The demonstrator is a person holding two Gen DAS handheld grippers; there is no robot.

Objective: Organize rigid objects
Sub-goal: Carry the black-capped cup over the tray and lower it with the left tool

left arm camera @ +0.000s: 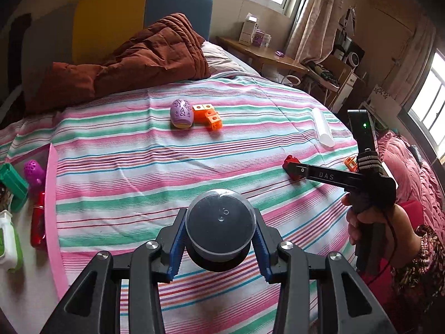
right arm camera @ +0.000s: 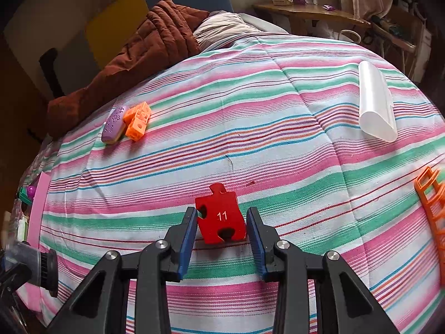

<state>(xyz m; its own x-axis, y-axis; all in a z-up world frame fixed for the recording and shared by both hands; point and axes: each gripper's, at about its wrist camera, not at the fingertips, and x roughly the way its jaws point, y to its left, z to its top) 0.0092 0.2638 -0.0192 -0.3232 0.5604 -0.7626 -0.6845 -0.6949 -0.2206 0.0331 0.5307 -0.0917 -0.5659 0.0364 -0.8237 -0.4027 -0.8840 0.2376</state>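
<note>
My left gripper is shut on a round black jar with a clear dome lid, held above the striped bedspread. My right gripper is open, its fingers on either side of a red puzzle piece marked 11 that lies on the bed; I cannot tell whether the pads touch it. The red piece also shows in the left wrist view at the right gripper's tip. A purple egg-shaped object and orange cubes lie together farther back.
A white tube-like container lies at the right of the bed. An orange grid piece sits at the right edge. A brown quilt is heaped at the headboard. Green, purple, red and white items lie beside the bed's left edge.
</note>
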